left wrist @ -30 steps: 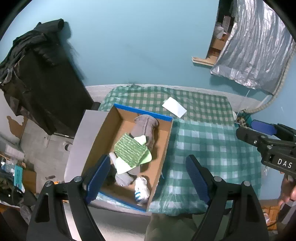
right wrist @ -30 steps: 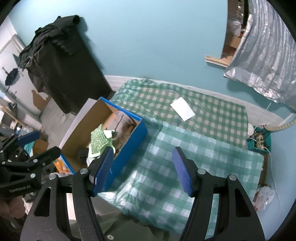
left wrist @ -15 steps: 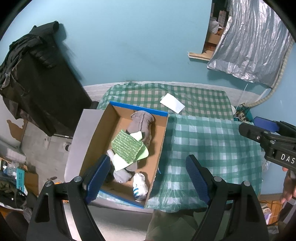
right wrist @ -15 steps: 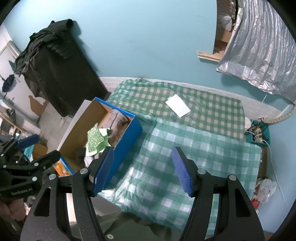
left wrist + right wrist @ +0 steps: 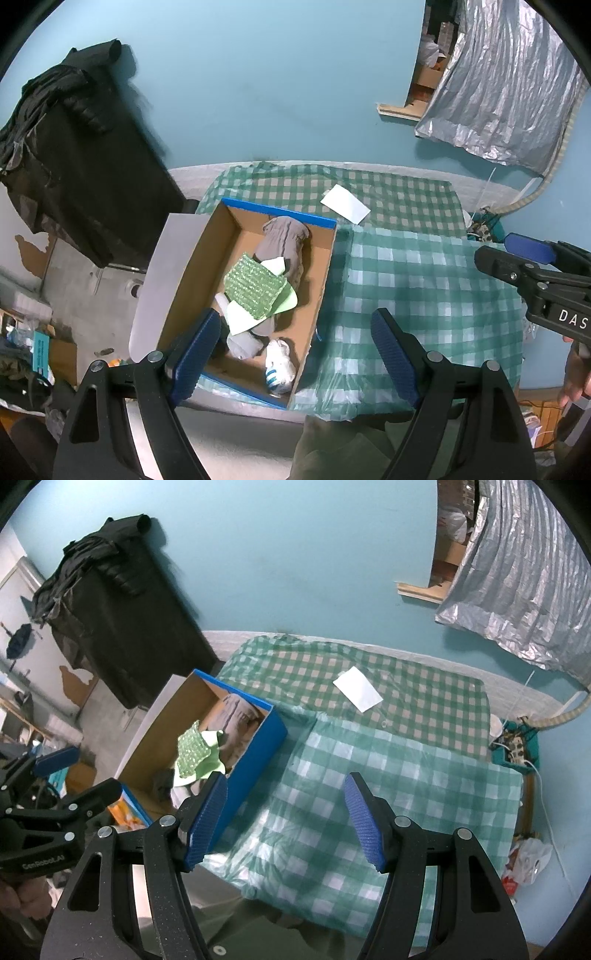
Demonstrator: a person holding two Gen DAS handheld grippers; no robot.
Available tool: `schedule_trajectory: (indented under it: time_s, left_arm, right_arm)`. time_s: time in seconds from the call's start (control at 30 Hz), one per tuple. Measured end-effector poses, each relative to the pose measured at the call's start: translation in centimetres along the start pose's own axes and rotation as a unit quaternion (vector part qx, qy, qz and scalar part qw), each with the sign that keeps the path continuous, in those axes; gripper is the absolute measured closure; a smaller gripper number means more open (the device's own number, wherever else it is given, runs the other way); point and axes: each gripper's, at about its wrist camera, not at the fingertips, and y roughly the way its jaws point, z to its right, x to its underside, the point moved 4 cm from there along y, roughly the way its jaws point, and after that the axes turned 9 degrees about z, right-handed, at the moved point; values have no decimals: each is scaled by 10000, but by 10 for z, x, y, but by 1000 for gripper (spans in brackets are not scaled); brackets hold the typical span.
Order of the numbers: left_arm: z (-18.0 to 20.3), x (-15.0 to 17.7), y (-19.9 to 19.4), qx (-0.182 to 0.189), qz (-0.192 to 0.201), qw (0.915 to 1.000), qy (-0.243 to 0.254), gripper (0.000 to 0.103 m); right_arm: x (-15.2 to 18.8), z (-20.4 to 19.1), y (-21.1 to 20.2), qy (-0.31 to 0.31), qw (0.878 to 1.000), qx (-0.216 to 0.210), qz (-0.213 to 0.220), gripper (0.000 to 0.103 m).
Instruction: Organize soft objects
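A blue cardboard box [image 5: 207, 258] [image 5: 258, 753] stands at the left side of the checked table. It holds a grey garment [image 5: 284, 240] [image 5: 236, 709], a green cloth [image 5: 255, 288] [image 5: 192, 753], a pale green sheet [image 5: 240, 317] and a white sock with blue stripes [image 5: 279, 365]. My left gripper [image 5: 295, 347] is open and empty, held high above the box's near right wall. My right gripper [image 5: 284, 819] is open and empty, high above the checked cloth to the right of the box. Each gripper shows at the edge of the other's view.
A white paper card [image 5: 345, 203] [image 5: 357, 688] lies on the green checked tablecloth [image 5: 424, 280] [image 5: 388, 753] behind the box. A black covered cabinet [image 5: 81, 166] stands at the left. A silver foil sheet [image 5: 509, 85] hangs at the right. A teal bin with cables [image 5: 515, 746] sits past the table's right edge.
Both grippers have risen and drawn back a little, so the box and table look smaller. Both stay open and empty. The things in the box have not moved.
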Motion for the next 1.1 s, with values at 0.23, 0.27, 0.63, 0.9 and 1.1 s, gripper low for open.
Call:
schedule_trajectory:
  time_s: [0.23, 0.27, 0.63, 0.9, 1.1]
  left_arm:
    - [0, 3, -1, -16, -30, 10000, -13, 18]
    - [0, 3, 0, -13, -33, 10000, -18, 18]
    - [-2, 3, 0, -9, -35, 10000, -25, 18]
    - [-2, 2, 0, -3, -47, 10000, -26, 18]
    - [-6, 8, 0, -58, -76, 9999, -70, 18]
  right_arm:
    - [2, -3, 0, -25, 10000, -23, -55, 37]
    - [2, -3, 0, -25, 10000, -20, -49, 37]
    - [2, -3, 0, -9, 10000, -16, -54, 37]
    - [6, -3, -1, -56, 9999, -60, -96, 37]
    - [7, -1, 2, -90, 9998, -83, -148, 37]
